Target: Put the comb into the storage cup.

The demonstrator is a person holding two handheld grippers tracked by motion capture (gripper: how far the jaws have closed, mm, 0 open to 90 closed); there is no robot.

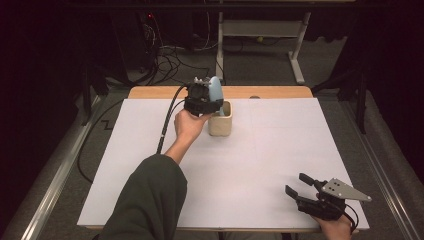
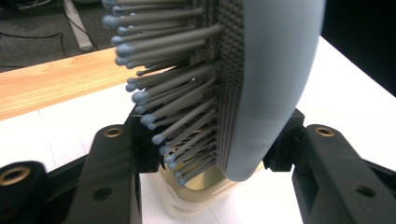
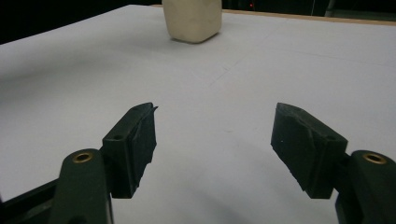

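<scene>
While the left gripper point(image 1: 209, 102) clamps a pale-blue hairbrush point(image 2: 261, 84) upright over the beige cup point(image 1: 220, 120) at table twelve o'clock, insertion is under way; next: lower, release. Right gripper point(image 1: 299, 186), five o'clock: wide open, empty.

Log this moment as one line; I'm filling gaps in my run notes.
left gripper: shut on brush, handle in cup | right gripper: open, holding nothing, low over table

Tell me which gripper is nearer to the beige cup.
Left. The left gripper is right at the beige cup, clamped on the blue hairbrush whose lower end sits in it. The right gripper rests open at the table's near right corner, far from it.
</scene>
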